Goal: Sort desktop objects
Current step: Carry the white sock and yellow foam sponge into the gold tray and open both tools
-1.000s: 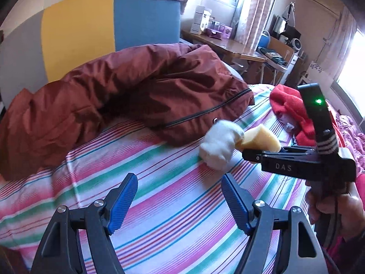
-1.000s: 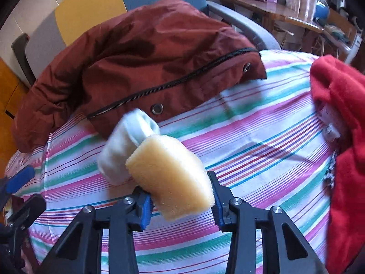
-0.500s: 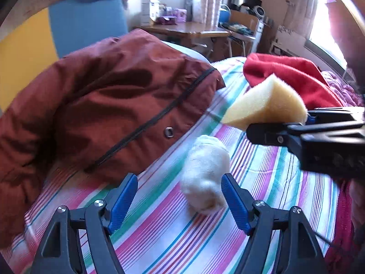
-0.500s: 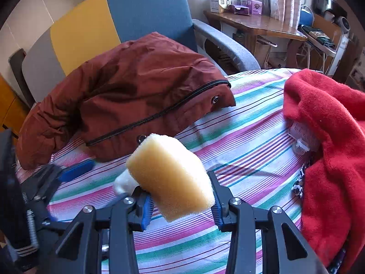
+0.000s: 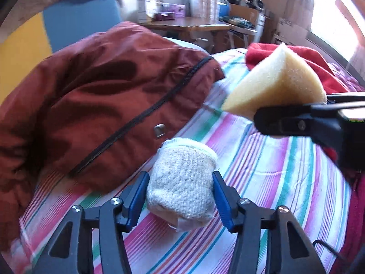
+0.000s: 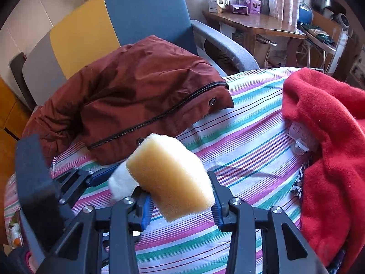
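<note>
left gripper [image 5: 180,196] clamps the rolled sock [image 5: 182,182], long axis pointing ahead on the bed [image 5: 273,171]; right gripper [image 6: 180,203] holds the sponge [image 6: 171,178] just beside.

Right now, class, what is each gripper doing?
Left gripper: fingers closed around the rolled white sock.
Right gripper: holding the yellow sponge.

The left tool [image 5: 180,196] is reaching low and forward, its blue pads pressing both sides of a rolled sock [image 5: 182,180]. The right tool [image 6: 180,203] is hovering higher, clamping a yellow sponge [image 6: 171,175].
</note>
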Demonstrator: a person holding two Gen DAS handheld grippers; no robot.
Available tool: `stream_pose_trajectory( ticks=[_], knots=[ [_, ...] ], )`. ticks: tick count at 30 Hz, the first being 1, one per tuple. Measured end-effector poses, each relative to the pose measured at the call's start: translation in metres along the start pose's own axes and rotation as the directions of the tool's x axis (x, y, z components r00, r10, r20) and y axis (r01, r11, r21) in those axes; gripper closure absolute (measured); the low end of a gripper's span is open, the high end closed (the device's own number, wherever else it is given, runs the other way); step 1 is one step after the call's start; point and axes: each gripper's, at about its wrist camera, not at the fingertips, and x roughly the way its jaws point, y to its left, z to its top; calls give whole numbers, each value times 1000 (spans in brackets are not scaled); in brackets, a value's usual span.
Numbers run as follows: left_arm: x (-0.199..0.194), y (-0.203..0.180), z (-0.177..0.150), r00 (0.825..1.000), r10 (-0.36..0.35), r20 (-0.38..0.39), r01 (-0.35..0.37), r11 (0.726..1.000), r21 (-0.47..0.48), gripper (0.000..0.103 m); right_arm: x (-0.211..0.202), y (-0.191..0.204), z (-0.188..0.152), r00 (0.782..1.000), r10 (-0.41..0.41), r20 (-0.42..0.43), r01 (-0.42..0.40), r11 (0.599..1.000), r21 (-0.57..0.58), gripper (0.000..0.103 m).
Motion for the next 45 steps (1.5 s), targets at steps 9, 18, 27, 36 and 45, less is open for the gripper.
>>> stream_pose_trajectory(
  ticks=[9,18,27,36,45],
  knots=[
    [-88,33,-56,989,141,51,-123,959,-255,47,15,34,-16,991,115,-66,-121,989,-90,61],
    [-195,59,-109,959,271,81,-222,900,-376,47,10,100,-49,960,253,-119,-275,932,-236,61],
    [-267,76,-155,923,373,93,-297,846,-444,47,-26,157,-81,935,330,-129,-354,888,-292,61],
    [-321,88,-201,889,446,100,-345,799,-492,47,-60,216,-121,900,413,-138,-435,844,-315,60],
    [-353,109,-256,862,504,60,-386,728,-566,47,-85,274,-158,857,493,-151,-514,794,-323,60]
  ],
)
